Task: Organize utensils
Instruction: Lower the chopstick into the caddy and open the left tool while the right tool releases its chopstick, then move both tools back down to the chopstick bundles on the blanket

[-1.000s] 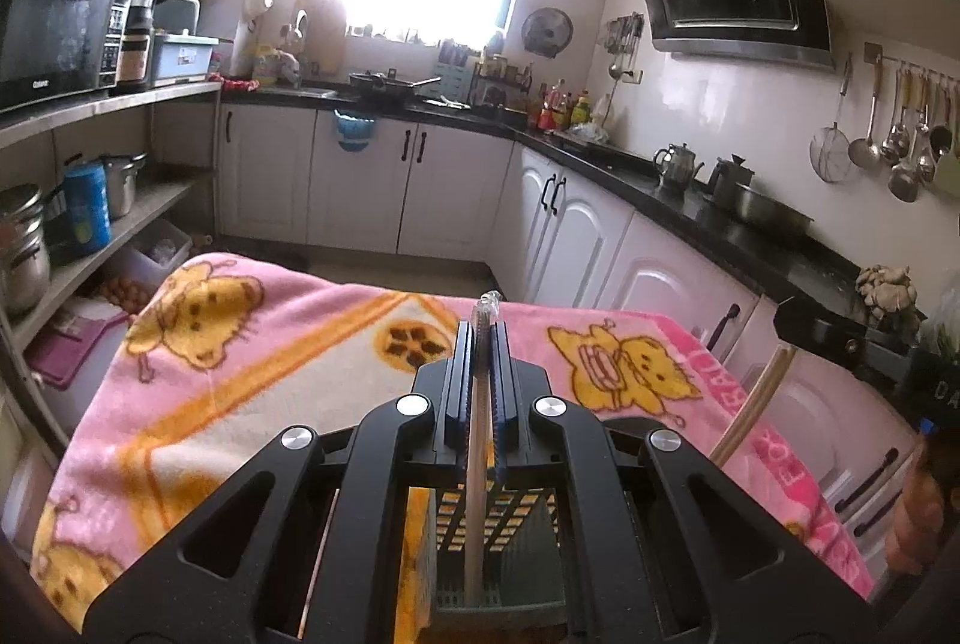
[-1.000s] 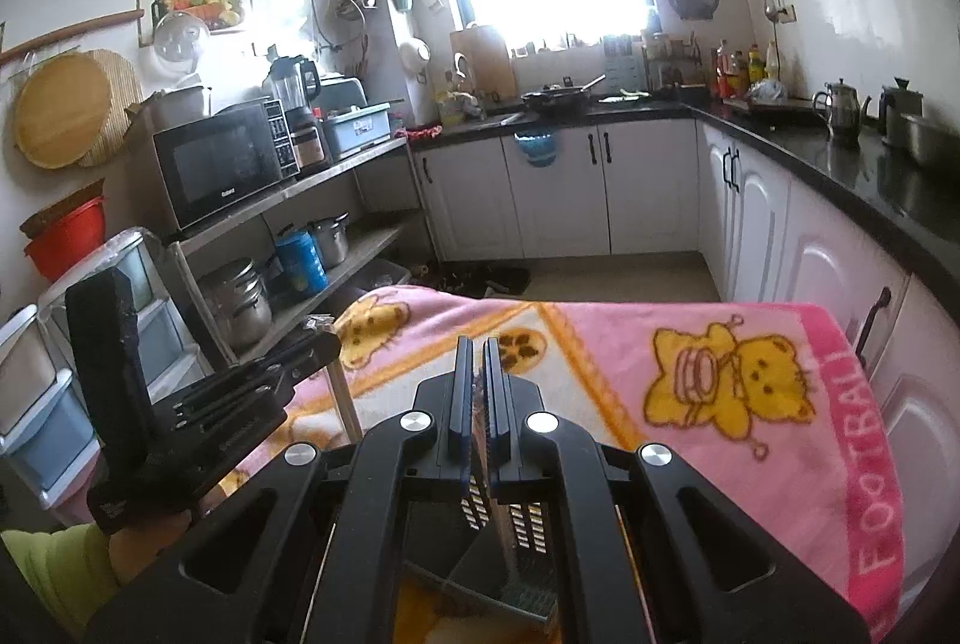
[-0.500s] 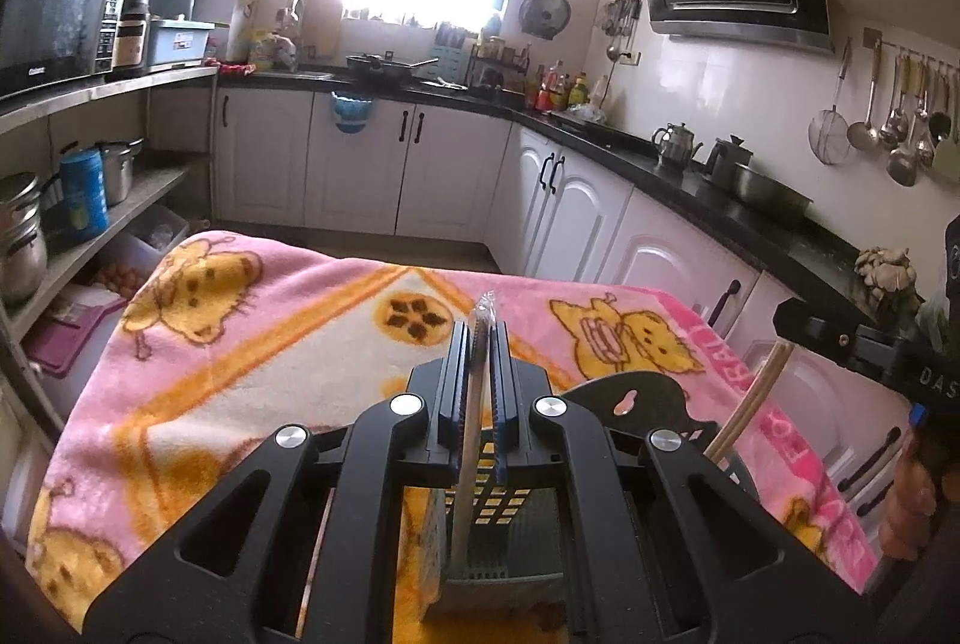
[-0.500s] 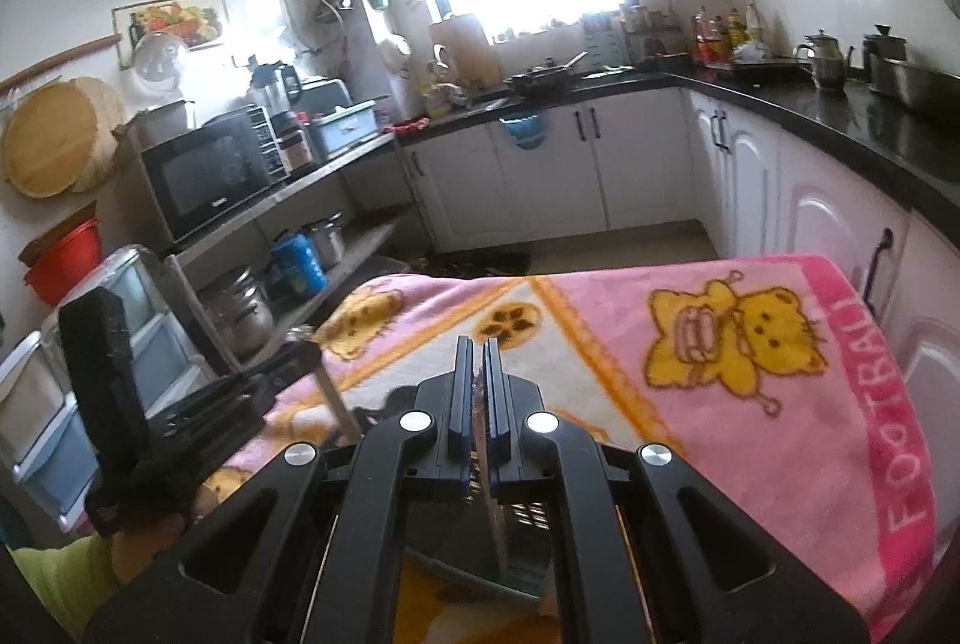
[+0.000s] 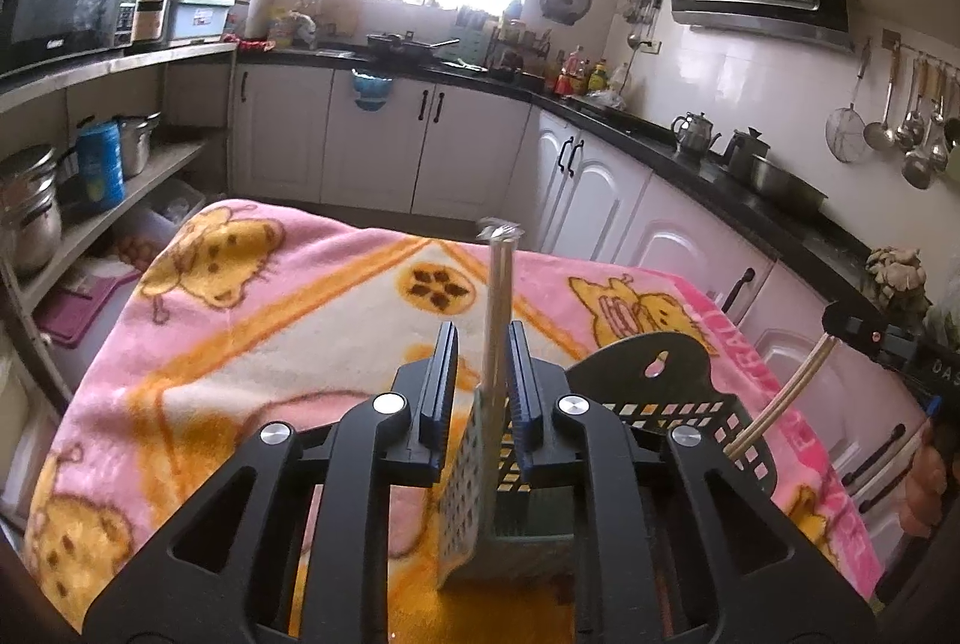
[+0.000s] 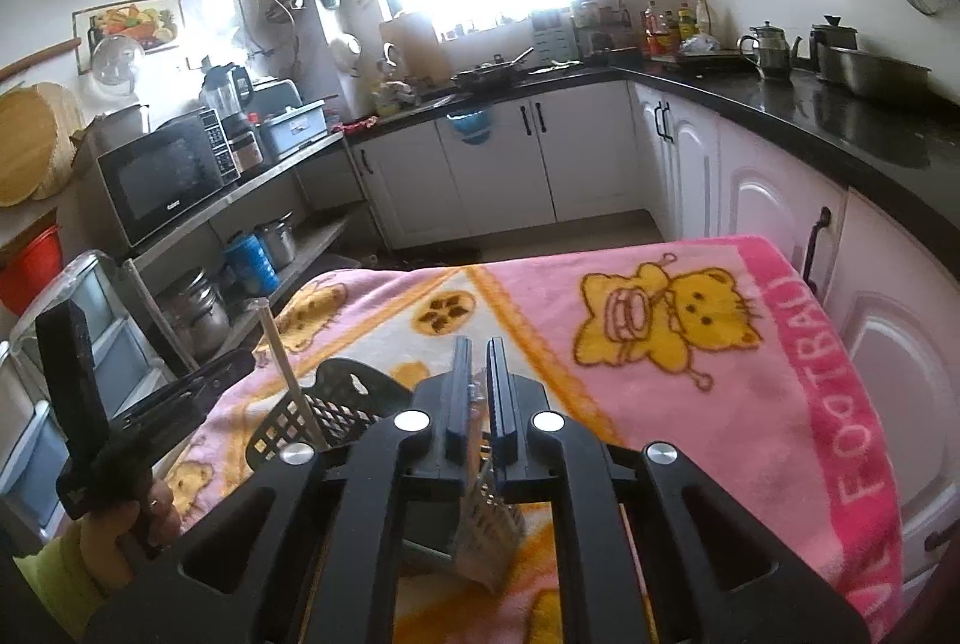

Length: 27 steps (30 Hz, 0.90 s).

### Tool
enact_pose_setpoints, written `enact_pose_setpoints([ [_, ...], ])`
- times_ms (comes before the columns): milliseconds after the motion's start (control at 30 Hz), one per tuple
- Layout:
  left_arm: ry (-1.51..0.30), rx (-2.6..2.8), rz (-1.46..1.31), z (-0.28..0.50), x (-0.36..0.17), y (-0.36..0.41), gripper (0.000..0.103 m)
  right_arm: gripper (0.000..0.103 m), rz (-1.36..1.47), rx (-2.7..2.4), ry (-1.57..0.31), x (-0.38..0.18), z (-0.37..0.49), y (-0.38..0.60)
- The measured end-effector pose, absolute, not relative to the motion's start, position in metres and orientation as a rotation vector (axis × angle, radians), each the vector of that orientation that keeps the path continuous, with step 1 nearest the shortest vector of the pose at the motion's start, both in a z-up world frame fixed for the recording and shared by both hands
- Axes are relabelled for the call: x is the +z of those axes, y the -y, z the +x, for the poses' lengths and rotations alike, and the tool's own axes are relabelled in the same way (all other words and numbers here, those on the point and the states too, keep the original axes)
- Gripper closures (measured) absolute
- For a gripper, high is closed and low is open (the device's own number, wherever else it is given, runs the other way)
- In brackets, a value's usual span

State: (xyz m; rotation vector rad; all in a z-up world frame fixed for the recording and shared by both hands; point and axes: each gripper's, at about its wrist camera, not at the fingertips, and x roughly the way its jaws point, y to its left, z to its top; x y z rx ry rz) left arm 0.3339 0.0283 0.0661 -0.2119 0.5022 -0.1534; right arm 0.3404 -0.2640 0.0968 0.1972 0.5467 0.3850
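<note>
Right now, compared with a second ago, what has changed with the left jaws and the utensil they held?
The left gripper has let go. Its jaws were clamped on the thin utensil a second ago and now stand apart, with the utensil upright on its own in the green holder. Unchanged: the right gripper stays shut on the pale chopsticks, whose lower ends dip into the black basket.

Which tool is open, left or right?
The left tool: its fingers stand apart with the metal chopstick between them. The right tool is closed on the wooden chopsticks.
</note>
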Motion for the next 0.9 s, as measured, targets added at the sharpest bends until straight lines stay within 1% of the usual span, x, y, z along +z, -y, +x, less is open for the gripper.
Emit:
enact_pose_setpoints([
  [233, -0.523, -0.149, -0.216, 0.324, 0.062, -0.031, 0.088, 0.078, 0.191, 0.365, -0.546, 0.095, 0.336, 0.268],
  [300, -0.527, -0.15, -0.212, 0.32, 0.061, -0.031, 0.081, 0.072, 0.189, 0.362, -0.545, 0.095, 0.334, 0.27],
  [367, -0.534, -0.152, -0.209, 0.315, 0.061, -0.031, 0.077, 0.068, 0.188, 0.36, -0.547, 0.094, 0.331, 0.27],
  [433, -0.54, -0.153, -0.207, 0.308, 0.06, -0.031, 0.075, 0.064, 0.188, 0.357, -0.548, 0.092, 0.328, 0.271],
  [500, -0.548, -0.155, -0.207, 0.301, 0.058, -0.032, 0.07, 0.06, 0.182, 0.355, -0.554, 0.09, 0.324, 0.272],
  [600, -0.557, -0.158, -0.206, 0.29, 0.055, -0.031, 0.064, 0.055, 0.164, 0.355, -0.562, 0.086, 0.317, 0.271],
  [633, -0.562, -0.157, -0.206, 0.287, 0.053, -0.031, 0.063, 0.054, 0.157, 0.353, -0.565, 0.085, 0.314, 0.271],
  [667, -0.566, -0.156, -0.206, 0.285, 0.052, -0.031, 0.059, 0.054, 0.154, 0.352, -0.568, 0.084, 0.313, 0.27],
  [733, -0.573, -0.151, -0.201, 0.278, 0.049, -0.03, 0.055, 0.054, 0.148, 0.353, -0.575, 0.082, 0.309, 0.27],
  [800, -0.576, -0.141, -0.2, 0.272, 0.048, -0.031, 0.046, 0.054, 0.145, 0.351, -0.578, 0.079, 0.304, 0.27],
  [833, -0.575, -0.137, -0.199, 0.27, 0.048, -0.032, 0.044, 0.053, 0.145, 0.352, -0.581, 0.078, 0.302, 0.27],
  [900, -0.569, -0.133, -0.2, 0.263, 0.047, -0.034, 0.037, 0.053, 0.143, 0.356, -0.585, 0.077, 0.298, 0.27],
])
